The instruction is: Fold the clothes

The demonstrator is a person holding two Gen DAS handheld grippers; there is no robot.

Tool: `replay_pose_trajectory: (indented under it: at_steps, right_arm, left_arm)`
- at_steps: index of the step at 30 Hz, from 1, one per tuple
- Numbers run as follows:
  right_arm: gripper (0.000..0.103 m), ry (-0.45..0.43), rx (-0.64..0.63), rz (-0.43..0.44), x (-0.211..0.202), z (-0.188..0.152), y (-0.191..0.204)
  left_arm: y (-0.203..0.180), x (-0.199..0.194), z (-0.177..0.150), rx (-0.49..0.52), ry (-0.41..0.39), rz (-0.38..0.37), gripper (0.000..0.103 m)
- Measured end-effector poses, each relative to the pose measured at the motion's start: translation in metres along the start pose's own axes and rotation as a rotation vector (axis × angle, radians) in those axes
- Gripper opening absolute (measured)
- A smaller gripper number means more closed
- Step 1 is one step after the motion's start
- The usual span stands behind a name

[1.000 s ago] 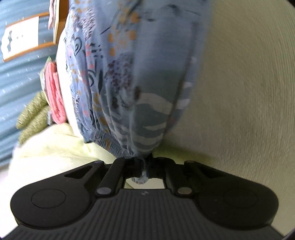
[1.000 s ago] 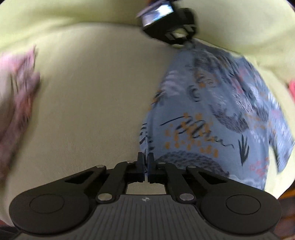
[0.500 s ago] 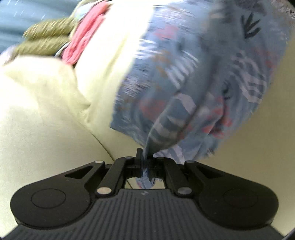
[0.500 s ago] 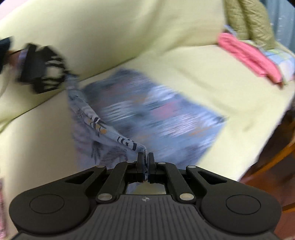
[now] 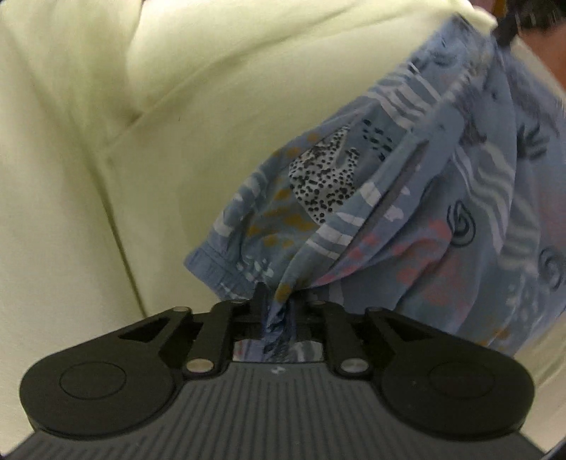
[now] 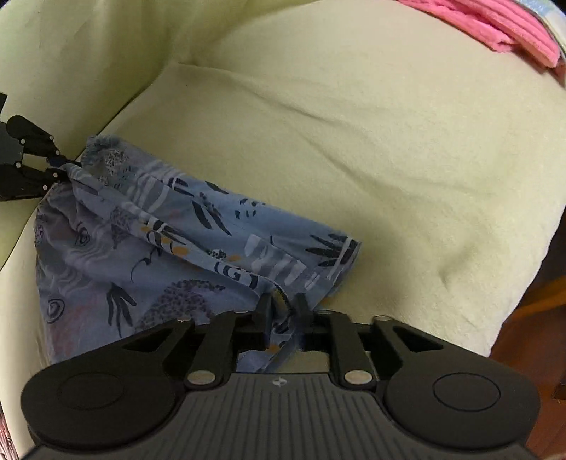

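A blue patterned garment (image 6: 148,240) lies on the pale yellow sofa seat (image 6: 353,148), stretched between my two grippers. My left gripper (image 5: 279,304) is shut on one bunched edge of the garment (image 5: 406,212); it also shows in the right wrist view (image 6: 60,170) at the far left by the sofa back. My right gripper (image 6: 283,308) holds the opposite edge, with cloth bunched between its slightly parted fingers. The garment is folded over on itself, hem edges toward the right.
A pink folded cloth (image 6: 502,24) lies at the far right end of the seat. The sofa back cushion (image 5: 177,53) rises behind the garment. A wooden floor (image 6: 530,336) shows past the seat's front edge.
Both grippers have swung the garment down from hanging in the air onto the sofa seat. It now rests spread between them. The right fingers look a little wider apart.
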State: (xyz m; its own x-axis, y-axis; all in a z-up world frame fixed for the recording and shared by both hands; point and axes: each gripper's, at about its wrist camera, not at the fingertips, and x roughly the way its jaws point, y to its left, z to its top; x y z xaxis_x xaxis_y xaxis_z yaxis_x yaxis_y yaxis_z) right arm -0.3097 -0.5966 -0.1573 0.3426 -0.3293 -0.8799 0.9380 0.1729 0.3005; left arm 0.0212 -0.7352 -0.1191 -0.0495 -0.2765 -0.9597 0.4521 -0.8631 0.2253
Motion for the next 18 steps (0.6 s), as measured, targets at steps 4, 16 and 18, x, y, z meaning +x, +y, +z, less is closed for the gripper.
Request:
replay_pose_trajectory:
  at_steps: [4,16,18]
  right_arm:
    - [0.025,-0.025,0.003,0.021,0.004,-0.005,-0.006]
    - [0.002,-0.097,-0.046,-0.019,-0.010,0.012,-0.014]
    - [0.002,-0.101,-0.035,-0.022,-0.010,0.016,-0.019]
  left_arm:
    - [0.008,-0.002,-0.004,-0.017,-0.009,-0.021,0.028]
    - [-0.001,-0.033,-0.007,0.152,-0.044,0.017,0.005]
    - [0.001,-0.030,-0.002,0.173,-0.049,0.037,0.005]
